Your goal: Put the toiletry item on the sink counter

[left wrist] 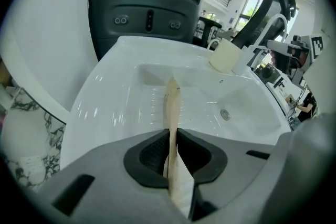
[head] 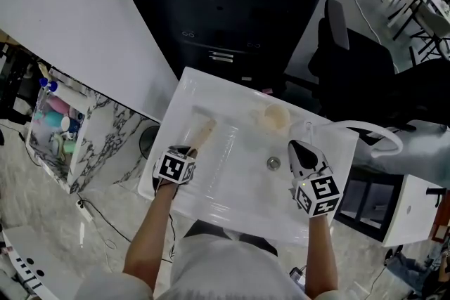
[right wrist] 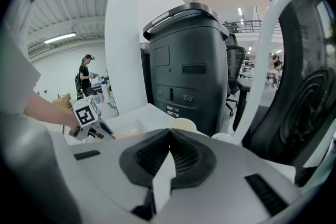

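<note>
A flat tan toiletry item [head: 203,133] is clamped in my left gripper [head: 188,150] and sticks out over the left counter of the white sink [head: 211,197]. In the left gripper view the tan item [left wrist: 172,107] shows edge-on between the jaws of that gripper [left wrist: 172,140], pointing toward the back of the basin. My right gripper [head: 301,153] hovers over the sink's right side near the drain [head: 273,163]. Its jaws [right wrist: 169,135] are shut with nothing between them. The left gripper [right wrist: 107,135] also shows in the right gripper view.
A cream round cup [head: 275,116] stands at the sink's back rim. A white curved tube [head: 376,133] arches at the right. A tall black machine [head: 225,10] stands behind the sink and a black office chair [head: 344,60] at right. A marble shelf with bottles [head: 60,126] is left.
</note>
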{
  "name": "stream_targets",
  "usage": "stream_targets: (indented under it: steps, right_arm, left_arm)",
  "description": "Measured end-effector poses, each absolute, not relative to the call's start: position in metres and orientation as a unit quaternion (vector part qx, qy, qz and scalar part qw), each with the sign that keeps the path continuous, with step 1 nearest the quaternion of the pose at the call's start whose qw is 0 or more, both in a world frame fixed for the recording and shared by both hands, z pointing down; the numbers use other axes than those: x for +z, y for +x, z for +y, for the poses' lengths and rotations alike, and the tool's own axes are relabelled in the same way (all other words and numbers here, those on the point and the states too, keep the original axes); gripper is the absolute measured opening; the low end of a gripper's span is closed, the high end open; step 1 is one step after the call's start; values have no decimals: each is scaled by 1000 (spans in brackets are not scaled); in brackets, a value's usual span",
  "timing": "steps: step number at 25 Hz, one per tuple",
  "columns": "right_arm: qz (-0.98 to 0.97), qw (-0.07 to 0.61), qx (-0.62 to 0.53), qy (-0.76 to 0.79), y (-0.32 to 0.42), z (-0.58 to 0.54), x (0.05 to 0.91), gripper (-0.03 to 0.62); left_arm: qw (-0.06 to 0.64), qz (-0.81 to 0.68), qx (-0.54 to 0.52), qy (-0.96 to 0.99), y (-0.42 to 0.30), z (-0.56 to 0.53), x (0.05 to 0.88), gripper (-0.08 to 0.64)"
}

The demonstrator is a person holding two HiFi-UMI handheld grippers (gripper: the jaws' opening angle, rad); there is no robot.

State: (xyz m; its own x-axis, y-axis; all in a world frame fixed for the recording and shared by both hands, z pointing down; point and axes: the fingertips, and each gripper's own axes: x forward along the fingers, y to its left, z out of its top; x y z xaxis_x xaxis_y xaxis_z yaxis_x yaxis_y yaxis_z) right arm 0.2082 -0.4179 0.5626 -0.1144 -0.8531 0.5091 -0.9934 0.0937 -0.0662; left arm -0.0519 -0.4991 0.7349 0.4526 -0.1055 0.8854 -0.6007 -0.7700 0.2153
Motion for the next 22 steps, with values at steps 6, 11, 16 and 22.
stream_targets:
  steps: [6, 11, 16, 22]
  right_arm:
    - [-719, 173, 204, 642, 212, -412, 563, -3]
    - [-721, 171, 195, 642, 215, -405, 556, -3]
    - [-723, 176, 171, 646, 222, -395, 539, -3]
    - [-727, 168, 135, 652, 228, -383, 505, -3]
  left_arm:
    - [240, -231, 473, 815, -48, -507, 730, 73]
    - [216, -255, 452, 827, -48, -514, 715, 104]
    - [178, -274, 405, 854, -42, -513, 682, 104]
    - [142, -303, 358, 872, -38, -507, 623, 83]
